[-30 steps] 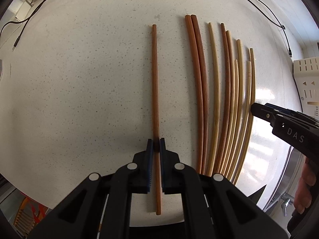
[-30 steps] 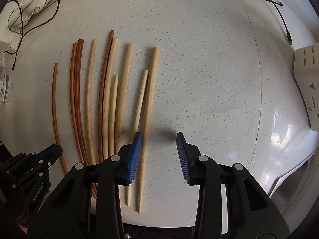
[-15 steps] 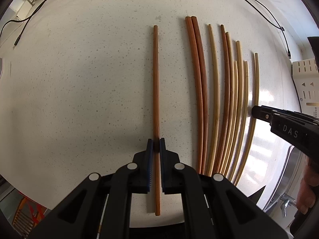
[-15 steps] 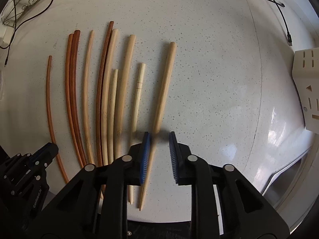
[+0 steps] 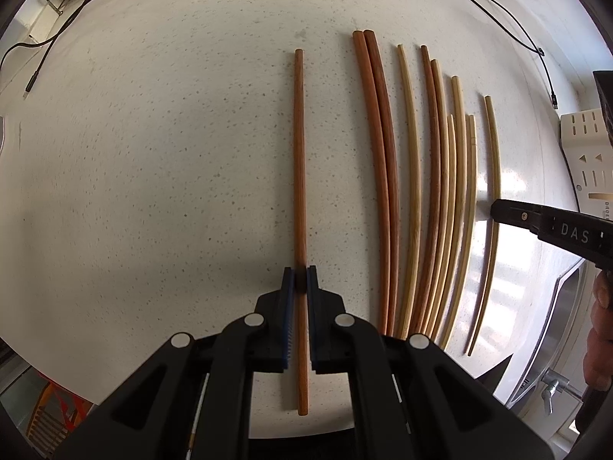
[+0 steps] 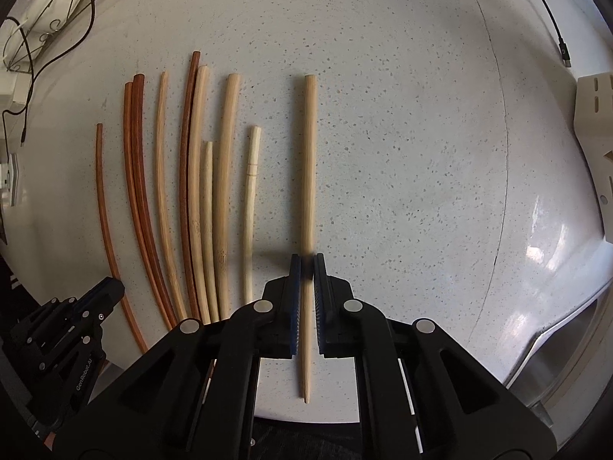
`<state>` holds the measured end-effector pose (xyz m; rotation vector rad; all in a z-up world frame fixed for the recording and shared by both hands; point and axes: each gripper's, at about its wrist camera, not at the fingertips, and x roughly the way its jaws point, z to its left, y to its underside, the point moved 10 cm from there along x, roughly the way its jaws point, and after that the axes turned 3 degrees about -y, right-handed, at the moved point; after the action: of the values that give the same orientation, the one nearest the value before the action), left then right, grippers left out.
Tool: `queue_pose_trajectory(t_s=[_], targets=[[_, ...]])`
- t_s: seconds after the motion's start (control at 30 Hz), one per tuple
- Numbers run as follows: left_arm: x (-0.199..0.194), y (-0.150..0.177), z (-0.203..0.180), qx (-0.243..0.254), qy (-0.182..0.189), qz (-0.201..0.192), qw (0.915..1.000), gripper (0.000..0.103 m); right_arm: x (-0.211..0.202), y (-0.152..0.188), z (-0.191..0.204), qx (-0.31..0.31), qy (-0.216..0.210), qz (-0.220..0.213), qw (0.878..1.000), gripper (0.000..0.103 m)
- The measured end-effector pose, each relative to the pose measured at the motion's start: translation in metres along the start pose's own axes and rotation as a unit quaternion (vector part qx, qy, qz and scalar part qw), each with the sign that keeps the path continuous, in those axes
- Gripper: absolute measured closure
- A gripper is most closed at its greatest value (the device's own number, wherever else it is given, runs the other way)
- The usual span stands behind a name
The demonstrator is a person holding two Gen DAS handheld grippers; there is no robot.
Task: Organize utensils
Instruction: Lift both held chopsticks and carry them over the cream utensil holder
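Both views look straight down from close above a speckled white countertop (image 5: pixel 153 176), each framed at its near edge by its own gripper's fingers. The left view sits over a reddish chopstick (image 5: pixel 299 176), the right over a pale chopstick (image 6: pixel 308 168). Both share the row of chopsticks (image 6: pixel 199 191) between them, and each catches the other gripper at its edge.

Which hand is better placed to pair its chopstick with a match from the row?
Left, probably. The left tool is shut on a reddish chopstick, and the reddish pair lies nearest it. The right tool grips a pale chopstick; which pale stick matches is unclear.
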<state>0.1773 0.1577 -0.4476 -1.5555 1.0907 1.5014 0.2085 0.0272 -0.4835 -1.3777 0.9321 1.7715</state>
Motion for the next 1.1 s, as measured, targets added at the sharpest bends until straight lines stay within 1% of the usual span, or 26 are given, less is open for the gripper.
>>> queue_pose_trajectory(t_s=[0.13,0.2,0.5,0.6,0.63,0.87,1.1], targets=[[0.001,0.0,0.002,-0.002,0.005,0.001,1.0,0.097,-0.001,0.005,-0.003,-0.002,-0.008,-0.006,1.0,0.097],[-0.002,-0.001,0.002,0.001,0.003,-0.004,1.0,0.097,-0.007,0.005,-0.006,-0.003,-0.012,-0.018,1.0,0.097],[-0.018,-0.006,0.002,0.005,0.01,-0.024,0.9996,0.097,-0.017,0.017,-0.024,0.001,-0.019,-0.033,0.999,0.097],[-0.021,-0.006,0.003,0.005,0.014,-0.03,0.9994,0.097,-0.026,0.018,-0.026,0.002,-0.022,-0.04,0.999,0.097],[-0.022,-0.006,0.002,0.004,0.016,-0.032,0.9993,0.097,-0.032,0.016,-0.02,0.003,-0.023,-0.043,0.999,0.097],[-0.039,-0.004,-0.002,0.006,0.02,-0.052,0.9984,0.097,-0.05,0.023,-0.03,0.002,-0.027,-0.065,0.998,0.097],[-0.058,-0.004,-0.017,0.033,0.026,-0.077,0.9962,0.097,-0.076,0.026,-0.043,0.011,-0.033,-0.095,0.995,0.097]])
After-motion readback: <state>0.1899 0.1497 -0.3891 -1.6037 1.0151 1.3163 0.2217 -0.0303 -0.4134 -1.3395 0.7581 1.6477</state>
